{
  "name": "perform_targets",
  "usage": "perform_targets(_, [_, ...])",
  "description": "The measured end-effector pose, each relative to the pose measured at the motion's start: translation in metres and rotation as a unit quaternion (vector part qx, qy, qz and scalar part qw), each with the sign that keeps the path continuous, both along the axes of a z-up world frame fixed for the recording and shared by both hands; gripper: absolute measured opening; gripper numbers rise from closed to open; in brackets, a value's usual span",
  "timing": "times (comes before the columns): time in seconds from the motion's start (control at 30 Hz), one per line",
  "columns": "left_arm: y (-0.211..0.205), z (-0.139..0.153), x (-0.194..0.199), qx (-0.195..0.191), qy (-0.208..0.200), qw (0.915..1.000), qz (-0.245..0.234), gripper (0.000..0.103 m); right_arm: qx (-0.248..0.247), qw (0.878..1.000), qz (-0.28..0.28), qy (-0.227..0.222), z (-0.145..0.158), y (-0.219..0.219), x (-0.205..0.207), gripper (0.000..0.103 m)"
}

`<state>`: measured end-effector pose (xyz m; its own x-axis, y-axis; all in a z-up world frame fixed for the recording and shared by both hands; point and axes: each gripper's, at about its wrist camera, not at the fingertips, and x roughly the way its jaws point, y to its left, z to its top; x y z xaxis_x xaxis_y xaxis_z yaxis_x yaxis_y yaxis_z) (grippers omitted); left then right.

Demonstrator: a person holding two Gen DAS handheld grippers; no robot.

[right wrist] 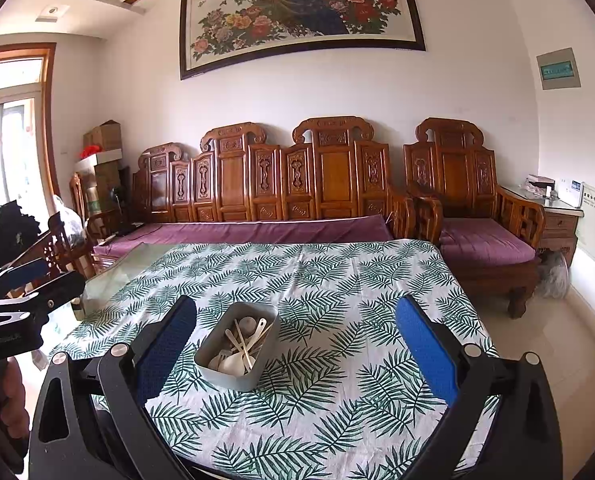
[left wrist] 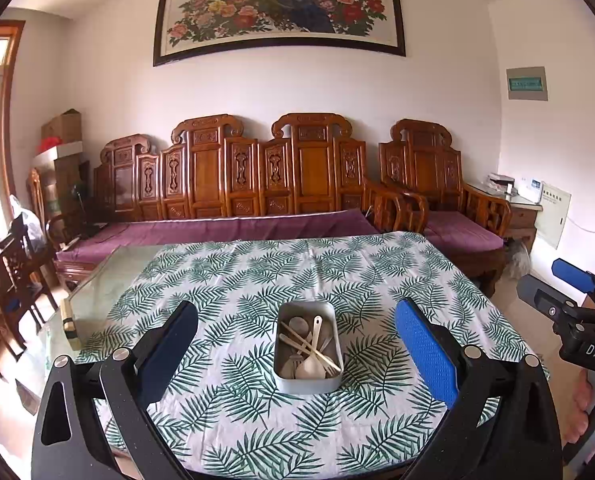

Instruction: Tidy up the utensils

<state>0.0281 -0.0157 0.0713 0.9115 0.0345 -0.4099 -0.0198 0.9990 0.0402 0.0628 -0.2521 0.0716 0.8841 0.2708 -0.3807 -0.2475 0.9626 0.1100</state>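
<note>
The grey rectangular metal tin (left wrist: pixel 308 347) of pale utensils (left wrist: pixel 312 344) sits on the leaf-print surface (left wrist: pixel 257 420), long axis running away, dead ahead of the wide-spread, empty left tool (left wrist: pixel 296 354), left of the equally wide right tool (right wrist: pixel 296 354).

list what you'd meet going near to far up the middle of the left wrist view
left gripper → metal tray of utensils → leaf-print tablecloth → purple sofa cushion → carved wooden sofa back → peacock painting
</note>
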Motion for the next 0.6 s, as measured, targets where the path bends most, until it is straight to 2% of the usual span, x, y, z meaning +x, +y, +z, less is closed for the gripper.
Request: perform_targets(0.6, [-0.0001, -0.0001, -0.0030, -0.003, -0.003, 1.0000, -0.002, 0.095, 0.001, 1.000, 0.000, 0.000, -0.0001, -0.0003, 0.0004, 0.100])
